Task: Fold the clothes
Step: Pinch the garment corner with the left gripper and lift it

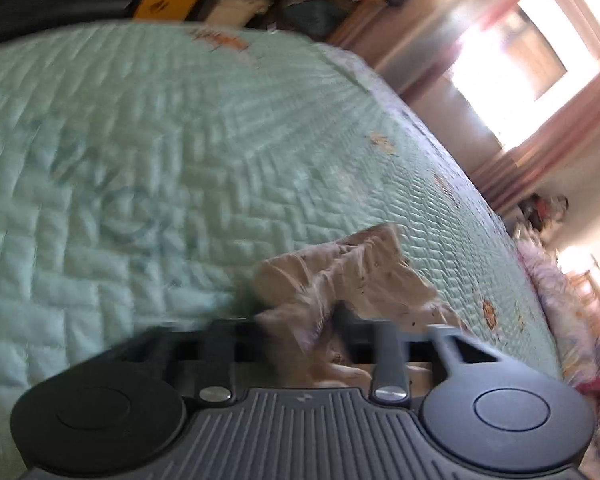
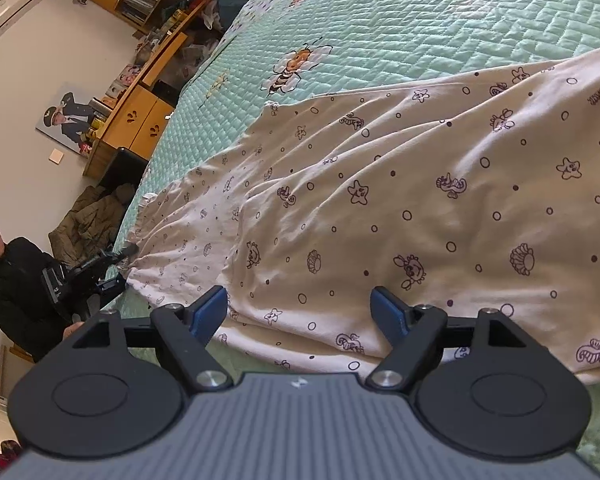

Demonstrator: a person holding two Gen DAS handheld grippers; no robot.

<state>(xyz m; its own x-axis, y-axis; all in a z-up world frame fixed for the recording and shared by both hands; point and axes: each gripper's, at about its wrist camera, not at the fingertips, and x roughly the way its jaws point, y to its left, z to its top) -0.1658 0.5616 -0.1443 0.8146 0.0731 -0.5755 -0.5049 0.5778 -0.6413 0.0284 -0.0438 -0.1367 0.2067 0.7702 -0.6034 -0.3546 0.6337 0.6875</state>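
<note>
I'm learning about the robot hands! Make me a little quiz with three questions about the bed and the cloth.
1. True or false: the right gripper is squeezing the cloth.
2. What colour is the quilt? A) green B) red C) black
3. Fill in: the left gripper holds a bunch of ____.

Key: 1 false, its blue fingers stand apart above the cloth. 2 A. 3 cloth.

No text, label or number is legible anywhere.
</note>
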